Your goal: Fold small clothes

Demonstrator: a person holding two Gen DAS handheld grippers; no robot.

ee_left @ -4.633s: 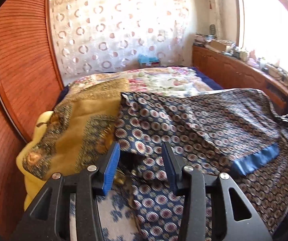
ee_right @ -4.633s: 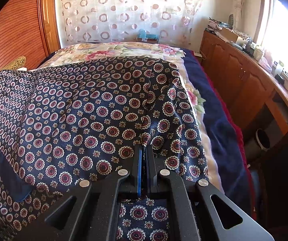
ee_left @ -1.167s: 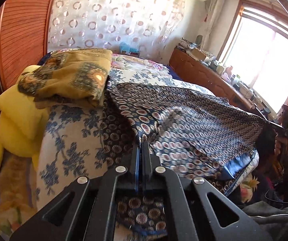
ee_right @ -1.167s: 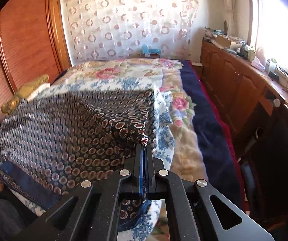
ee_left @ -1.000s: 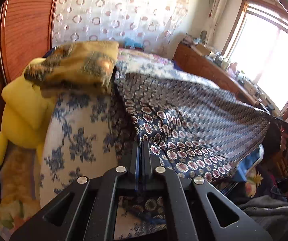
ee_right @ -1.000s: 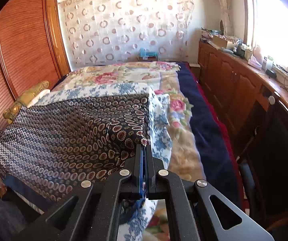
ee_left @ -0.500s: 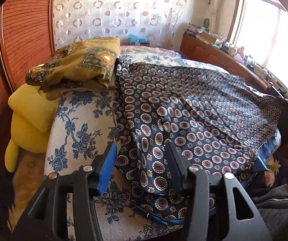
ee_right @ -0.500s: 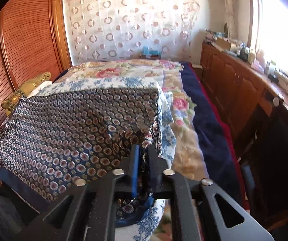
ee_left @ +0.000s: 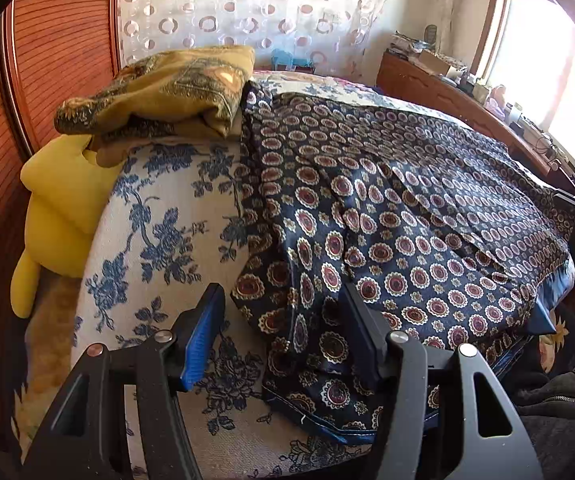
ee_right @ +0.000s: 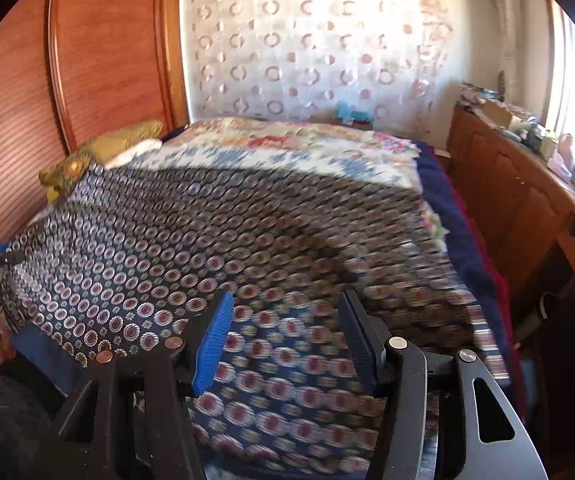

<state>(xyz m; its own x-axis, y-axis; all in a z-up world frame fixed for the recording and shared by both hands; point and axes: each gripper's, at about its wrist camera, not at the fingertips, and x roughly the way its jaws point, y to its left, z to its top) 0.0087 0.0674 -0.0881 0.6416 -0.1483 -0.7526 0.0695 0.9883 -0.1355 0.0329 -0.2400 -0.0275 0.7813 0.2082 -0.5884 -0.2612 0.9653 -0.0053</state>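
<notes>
The left tool (ee_left: 283, 332) stands released, its blue-padded fingers (ee_left: 201, 332) spread above the near corner of the navy patterned cloth (ee_left: 387, 216), which lies slack between them without being pinched. The right tool (ee_right: 285, 332) has its jaws opening, the same cloth (ee_right: 191, 240) lying beneath and between them, blurred but not pressed by the pads. The cloth is spread across the near part of the bed (ee_left: 159, 240), on the blue-flowered white cover, its plain blue hem (ee_left: 543, 312) hanging at the 3 o'clock edge in the left wrist view. At 11 o'clock from the cloth a folded mustard cloth (ee_left: 167, 88) rests, touching its far edge, above a yellow pillow (ee_left: 59, 196) at 9 o'clock.
</notes>
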